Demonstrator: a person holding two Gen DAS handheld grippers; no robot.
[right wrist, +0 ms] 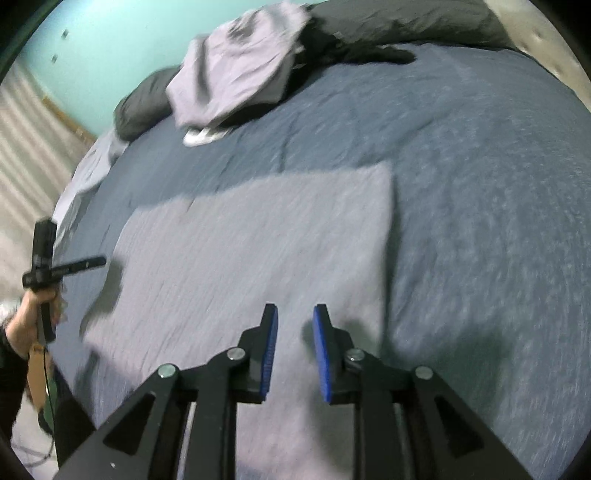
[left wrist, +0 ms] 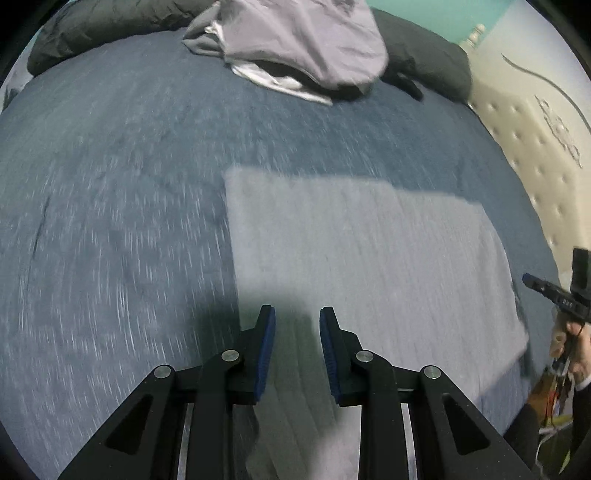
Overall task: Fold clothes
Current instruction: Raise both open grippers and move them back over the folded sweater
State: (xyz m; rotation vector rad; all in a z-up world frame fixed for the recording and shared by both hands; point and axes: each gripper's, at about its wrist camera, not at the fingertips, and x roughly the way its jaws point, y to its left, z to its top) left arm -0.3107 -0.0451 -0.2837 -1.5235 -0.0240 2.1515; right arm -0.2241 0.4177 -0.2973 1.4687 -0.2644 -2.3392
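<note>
Near bed's front edge, one folded grey garment [left wrist: 369, 266] lying flat; left claw [left wrist: 297, 314] and right claw [right wrist: 294, 312] released, empty; crumpled pile [right wrist: 232, 74] at far edge left.

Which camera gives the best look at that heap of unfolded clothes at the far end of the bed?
The right wrist view. There the heap of unfolded clothes shows whole, draped over dark pillows, white fabric peeking from below. In the left wrist view the heap is cut off by the picture's top edge.

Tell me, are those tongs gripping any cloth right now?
No. The left tongs and right tongs stand open and empty above the flat folded grey rectangle of cloth.
</note>
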